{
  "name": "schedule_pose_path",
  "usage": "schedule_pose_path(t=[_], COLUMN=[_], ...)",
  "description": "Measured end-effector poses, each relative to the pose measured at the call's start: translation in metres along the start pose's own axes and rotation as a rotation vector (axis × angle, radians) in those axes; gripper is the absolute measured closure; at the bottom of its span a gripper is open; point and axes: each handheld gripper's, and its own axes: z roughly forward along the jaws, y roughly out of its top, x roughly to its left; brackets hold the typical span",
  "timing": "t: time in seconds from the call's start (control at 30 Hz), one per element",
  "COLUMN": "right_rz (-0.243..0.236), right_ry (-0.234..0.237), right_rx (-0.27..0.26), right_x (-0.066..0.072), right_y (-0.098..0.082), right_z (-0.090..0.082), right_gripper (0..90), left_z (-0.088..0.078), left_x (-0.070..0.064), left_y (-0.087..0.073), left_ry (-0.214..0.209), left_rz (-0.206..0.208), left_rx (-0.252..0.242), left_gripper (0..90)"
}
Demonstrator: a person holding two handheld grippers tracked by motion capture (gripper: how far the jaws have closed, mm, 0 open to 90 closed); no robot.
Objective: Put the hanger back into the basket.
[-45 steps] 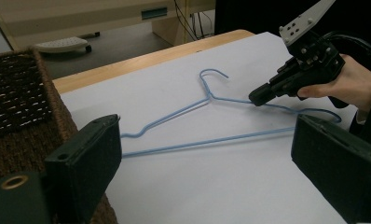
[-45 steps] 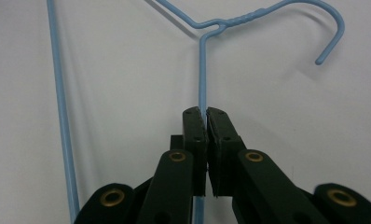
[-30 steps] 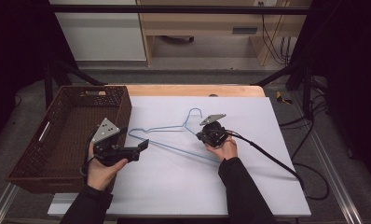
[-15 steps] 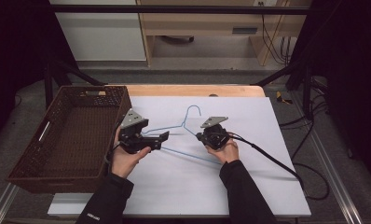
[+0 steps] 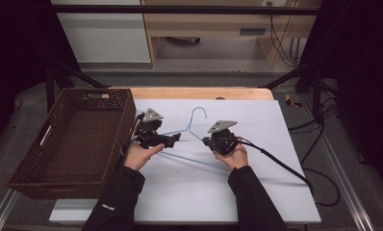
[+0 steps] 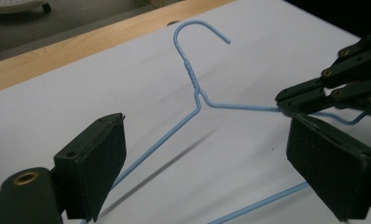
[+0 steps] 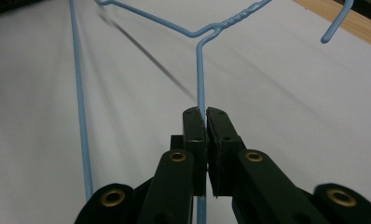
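Two grippers work one blue wire hanger [image 5: 192,139], which lies on the white table sheet [image 5: 257,192] right of the wicker basket [image 5: 69,139], hook toward the far wooden edge.

Right gripper [image 7: 206,116]: jaws clamped tight on the hanger's right shoulder wire, which runs straight between the pads. The shadow under the wire suggests that side is lifted slightly off the sheet.

Left gripper [image 6: 207,154]: jaws wide, nothing between the pads; the left shoulder wire passes just inside the left-hand pad.

Step in hand, as judged: taking the left shoulder. Recommended: centre the wire between the pads before closing, keep low, and hold the right grip still so the hanger does not swivel.

Pose: in the high view both forearms enter from below, the left hand [image 5: 139,155] cupped under its gripper and aimed rightward, the right hand [image 5: 234,158] behind its gripper, aimed left and away.
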Motion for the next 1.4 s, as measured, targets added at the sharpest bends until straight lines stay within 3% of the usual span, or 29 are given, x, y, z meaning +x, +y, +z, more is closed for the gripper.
schedule_pose_path(t=[0.07, 0.1, 0.13, 0.23, 0.3, 0.43, 0.5, 0.53, 0.6, 0.63, 0.67, 0.7, 0.83, 0.97, 1.0, 1.1, 1.33, 1.4], right_rz=[-0.003, -0.003, -0.004, -0.003, 0.001, -0.002, -0.002, -0.002, -0.006, -0.007, -0.008, -0.009, -0.009, -0.011, -0.01, -0.014, -0.012, -0.013], right_ry=[0.003, 0.003, 0.007, 0.011, 0.013, 0.021, 0.026, 0.026, 0.031, 0.033, 0.033, 0.036, 0.04, 0.043, 0.045, 0.046, 0.053, 0.056], right_rx=[0.003, 0.003, 0.005, 0.009, 0.01, 0.012, 0.011, 0.011, 0.016, 0.018, 0.022, 0.02, 0.026, 0.028, 0.028, 0.032, 0.035, 0.036], right_x=[0.0, 0.0, 0.0, 0.0, 0.0, 0.0, 0.0, 0.0, 0.0, 0.0, 0.0, 0.0, 0.001, 0.0, 0.001, 0.001, 0.001, 0.001], right_y=[0.0, 0.0, 0.0, -0.001, -0.001, -0.001, -0.001, -0.001, -0.001, -0.001, -0.001, -0.001, -0.002, -0.002, -0.002, -0.002, -0.002, -0.002], right_z=[0.0, 0.0, 0.001, 0.001, 0.001, 0.001, 0.0, 0.0, 0.0, 0.0, 0.0, 0.001, 0.001, 0.0, 0.0, 0.0, 0.001, 0.001], right_gripper=[88.0, 88.0, 88.0, 88.0, 88.0, 88.0, 88.0, 88.0, 88.0, 88.0, 88.0, 88.0, 88.0, 88.0, 88.0, 88.0, 88.0, 88.0], left_z=[0.01, 0.01, 0.017, 0.024, 0.027, 0.029, 0.034, 0.034, 0.04, 0.04, 0.044, 0.044, 0.058, 0.065, 0.069, 0.072, 0.078, 0.079], left_x=[0.001, 0.001, 0.0, 0.0, -0.001, -0.001, 0.0, 0.0, -0.002, -0.002, -0.003, -0.003, 0.0, 0.001, 0.002, 0.001, -0.001, 0.0], left_y=[-0.003, -0.003, -0.005, -0.005, -0.003, 0.003, 0.008, 0.008, 0.01, 0.01, 0.01, 0.01, 0.006, 0.002, 0.001, 0.0, -0.003, -0.004], left_ry=[0.017, 0.017, 0.037, 0.046, 0.053, 0.048, 0.051, 0.051, 0.057, 0.057, 0.063, 0.063, 0.077, 0.09, 0.093, 0.076, 0.074, 0.07], left_rz=[0.036, 0.036, 0.074, 0.094, 0.129, 0.161, 0.207, 0.207, 0.262, 0.262, 0.301, 0.301, 0.376, 0.418, 0.442, 0.451, 0.52, 0.518], left_rx=[0.053, 0.053, 0.09, 0.115, 0.144, 0.158, 0.189, 0.189, 0.238, 0.238, 0.259, 0.259, 0.322, 0.348, 0.362, 0.363, 0.349, 0.354], left_gripper=[12.6, 13.1, 13.6, 16.6, 18.8, 20.4, 20.9, 21.7, 22.8, 23.2, 24.8, 25.8, 29.8, 35.0, 40.5, 45.7, 64.3, 68.0])
